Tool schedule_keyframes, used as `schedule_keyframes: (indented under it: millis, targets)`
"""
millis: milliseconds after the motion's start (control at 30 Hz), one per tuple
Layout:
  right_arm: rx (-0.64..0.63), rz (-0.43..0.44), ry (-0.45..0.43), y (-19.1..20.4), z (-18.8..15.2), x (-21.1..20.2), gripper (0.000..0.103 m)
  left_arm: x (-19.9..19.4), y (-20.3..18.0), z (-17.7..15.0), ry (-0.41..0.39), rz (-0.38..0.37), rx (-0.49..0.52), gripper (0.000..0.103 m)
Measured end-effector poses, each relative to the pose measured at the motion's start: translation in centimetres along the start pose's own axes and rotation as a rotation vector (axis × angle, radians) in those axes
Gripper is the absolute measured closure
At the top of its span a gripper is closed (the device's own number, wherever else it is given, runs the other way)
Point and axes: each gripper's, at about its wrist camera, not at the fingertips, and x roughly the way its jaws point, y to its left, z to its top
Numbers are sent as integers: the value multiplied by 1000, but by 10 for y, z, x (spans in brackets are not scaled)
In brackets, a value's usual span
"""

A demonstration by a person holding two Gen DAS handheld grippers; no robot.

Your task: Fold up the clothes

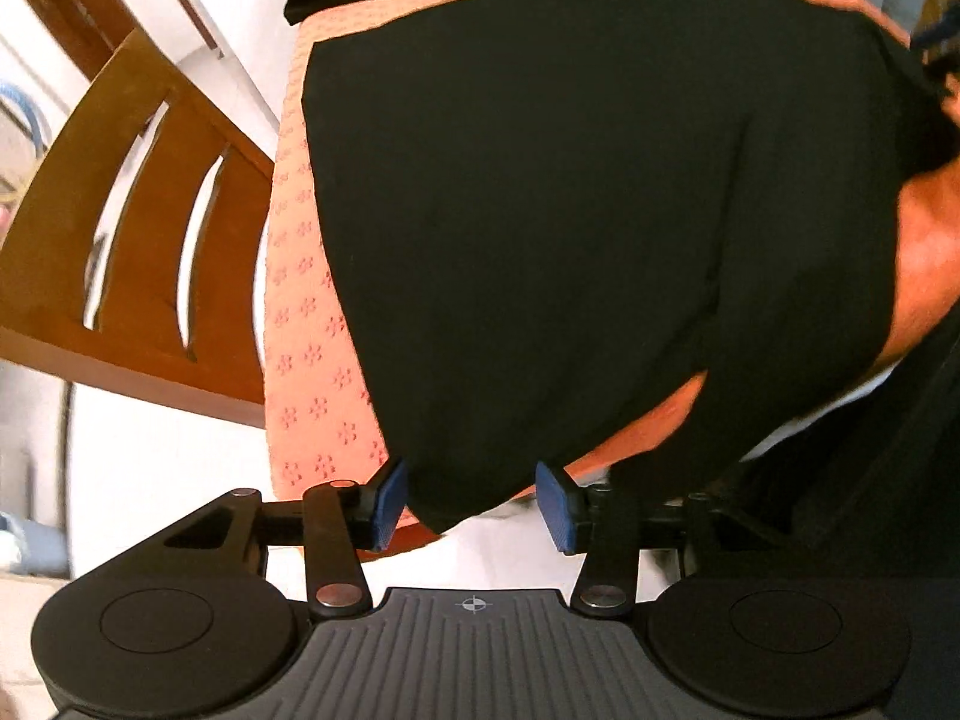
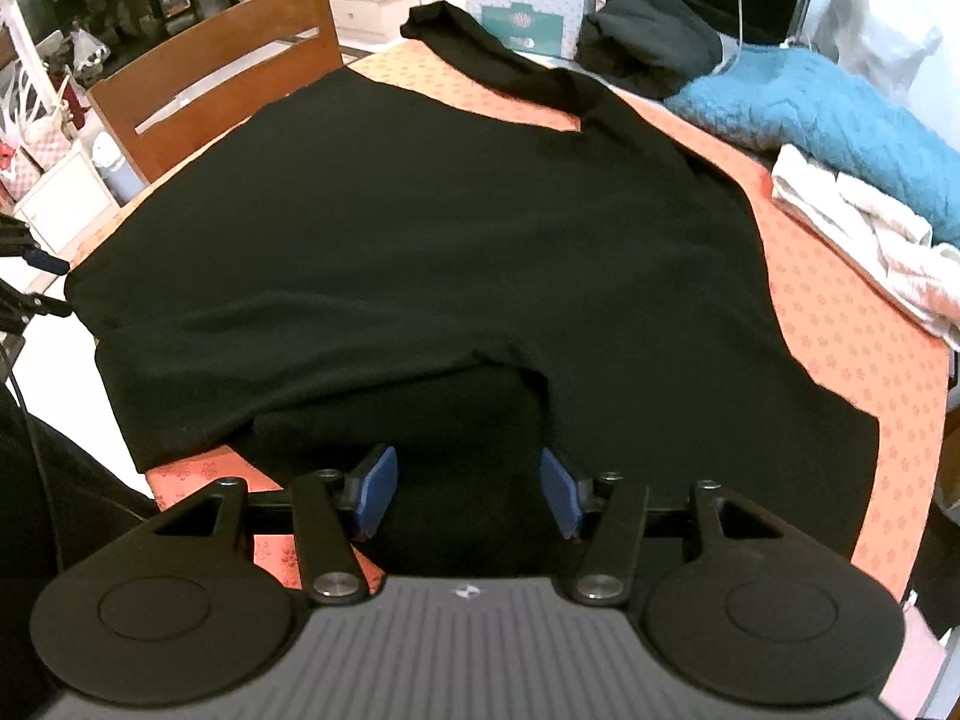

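Orange flower-patterned tablecloth (image 2: 840,312) covers the table under both tools. Left gripper (image 1: 474,504) stands with its blue pads apart, not pressing anything, the near corner of the black knit garment (image 2: 420,228) lying between and just beyond them. Right gripper (image 2: 468,495) is likewise parted over the garment's near hem, gripping nothing. Beyond, to the left, stands a brown wooden slatted chair (image 1: 120,228); right of the right gripper lie a teal fuzzy blanket (image 2: 828,108) and cream cloth (image 2: 864,228).

black garment spread out (image 2: 420,228): 1 | wooden chair (image 2: 228,78): 1 | blue blanket (image 2: 840,120): 1 | white cloth pile (image 2: 870,234): 1 | teal boxes (image 2: 522,0): 2 | dark bundle (image 2: 648,42): 1
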Motion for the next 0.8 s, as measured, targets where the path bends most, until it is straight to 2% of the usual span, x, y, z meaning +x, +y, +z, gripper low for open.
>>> schedule_keyframes:
  millis: [133, 200, 267, 300, 333, 400, 433, 467, 500, 533, 667, 800]
  targets:
    - [7, 0, 10, -3, 3, 5, 43, 8, -9, 2, -4, 34, 77, 53]
    - [-8, -32, 8, -5, 6, 9, 43, 12, -12, 1, -11, 47, 106, 54]
    - [-18, -46, 1, -8, 11, 13, 43, 14, -13, 1, -13, 45, 127, 66]
    - [-25, -49, -2, -10, 14, 16, 43, 14, -16, 1, -6, 47, 145, 80]
    - [-34, -51, -4, -12, 17, 19, 43, 11, -14, 2, -11, 45, 143, 99]
    - [-94, -62, 8, -11, 20, 30, 44, 5, -10, 5, -26, 38, 131, 100]
    - [-125, -73, 13, -9, 21, 36, 54, 1, -8, 7, -34, 34, 125, 100]
    - [-143, -76, 17, -8, 23, 38, 69, -2, -6, 8, -41, 31, 120, 100]
    - [-159, -79, 21, -8, 24, 41, 101, -6, -4, 10, -49, 28, 114, 100]
    - [-148, -92, 13, -8, 26, 39, 101, -12, 3, 14, -65, 21, 79, 100]
    - [-90, -129, -113, -16, 32, 9, 101, -40, 33, 35, -135, -12, -73, 100]
    - [-78, -207, -225, -20, 44, -18, 101, -58, 52, 67, -202, -5, -131, 100]
